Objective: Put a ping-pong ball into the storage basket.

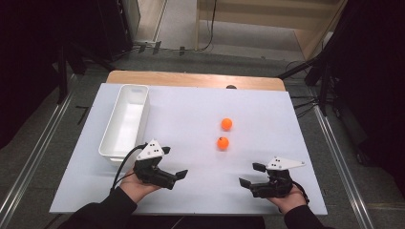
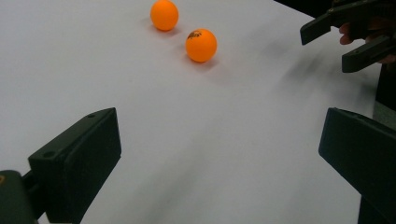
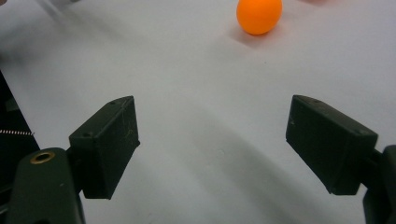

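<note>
Both grippers are sitting low at the near edge of the white, matte-topped table, and nothing is being held. The left gripper is pointing toward the two small, smooth orange balls, its jaws standing wide apart with bare table between them; the right gripper is mirroring it, jaws spread just as wide, empty too.

Taking the long white plastic tray as the landmark: the nearer orange ball, glossy and carrying a small dark printed mark, is lying well to the right of the tray, level with its near end. The farther orange ball is resting just beyond it, close but not touching. The left gripper is hovering just off the tray's near corner; the right gripper is well apart from it, on the far side of the balls.

The wide spread looks like readiness: round, light balls roll easily, so open jaws give room to straddle one. The tray, deep-walled and empty, seems the likely destination.
</note>
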A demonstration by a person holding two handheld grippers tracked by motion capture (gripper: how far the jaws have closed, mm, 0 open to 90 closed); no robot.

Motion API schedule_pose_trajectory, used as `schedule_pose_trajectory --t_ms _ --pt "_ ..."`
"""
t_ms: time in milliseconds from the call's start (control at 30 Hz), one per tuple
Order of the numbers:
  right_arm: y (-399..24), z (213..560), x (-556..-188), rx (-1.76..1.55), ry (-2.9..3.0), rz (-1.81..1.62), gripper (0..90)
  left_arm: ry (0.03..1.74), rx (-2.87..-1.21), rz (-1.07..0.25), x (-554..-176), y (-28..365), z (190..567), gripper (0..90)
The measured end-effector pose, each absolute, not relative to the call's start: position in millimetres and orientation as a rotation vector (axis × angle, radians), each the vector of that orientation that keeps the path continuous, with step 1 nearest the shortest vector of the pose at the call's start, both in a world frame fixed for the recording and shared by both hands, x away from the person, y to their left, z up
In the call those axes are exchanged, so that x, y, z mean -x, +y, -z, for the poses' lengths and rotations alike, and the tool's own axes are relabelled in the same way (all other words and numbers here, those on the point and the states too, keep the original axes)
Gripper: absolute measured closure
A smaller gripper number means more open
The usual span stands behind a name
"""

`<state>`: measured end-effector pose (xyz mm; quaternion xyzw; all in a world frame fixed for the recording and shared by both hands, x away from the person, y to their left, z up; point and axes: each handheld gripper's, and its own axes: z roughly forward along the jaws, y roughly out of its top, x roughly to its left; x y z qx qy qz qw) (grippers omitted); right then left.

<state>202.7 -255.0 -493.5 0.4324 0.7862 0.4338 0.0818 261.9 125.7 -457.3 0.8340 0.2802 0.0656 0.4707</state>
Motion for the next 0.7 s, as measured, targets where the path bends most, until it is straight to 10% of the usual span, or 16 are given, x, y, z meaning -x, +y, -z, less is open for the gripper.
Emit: schedule_pose_trajectory --t_ms 700 --pt "-255 494 -203 -1.289 2.354 -1.291 15.6 0.692 -2.041 -0.178 -280 104 456 0.0"
